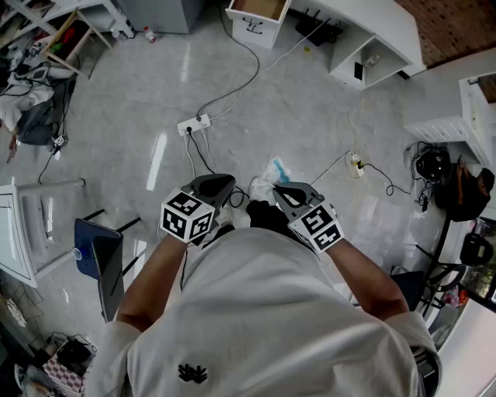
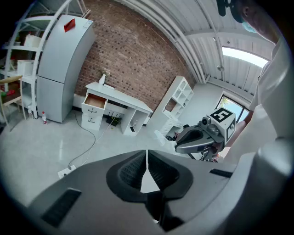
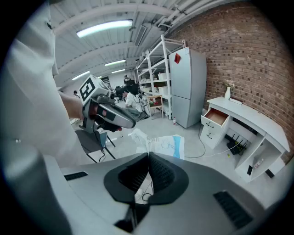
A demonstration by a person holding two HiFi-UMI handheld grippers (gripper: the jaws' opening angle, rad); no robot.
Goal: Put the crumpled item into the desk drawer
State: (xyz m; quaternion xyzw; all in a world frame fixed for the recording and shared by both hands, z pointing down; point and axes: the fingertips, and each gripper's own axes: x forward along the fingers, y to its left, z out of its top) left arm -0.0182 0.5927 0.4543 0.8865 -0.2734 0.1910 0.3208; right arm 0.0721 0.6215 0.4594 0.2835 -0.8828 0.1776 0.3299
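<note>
The crumpled item (image 1: 271, 172) is a white plastic bag with a blue patch. It sticks out from the tips of my right gripper (image 1: 279, 189), which is shut on it; in the right gripper view the bag (image 3: 158, 143) bulges just past the closed jaws (image 3: 148, 155). My left gripper (image 1: 224, 183) hovers beside it at chest height, shut, with nothing between its jaws (image 2: 147, 152). The white desk (image 2: 117, 98) stands far off against the brick wall, and its left drawer (image 1: 260, 9) is pulled open and looks empty (image 3: 216, 117).
A power strip (image 1: 194, 124) and cables trail over the grey floor between me and the desk. A grey fridge (image 2: 59, 73) stands left of the desk, and white shelving (image 2: 177, 98) to its right. A blue chair (image 1: 101, 260) is close on my left.
</note>
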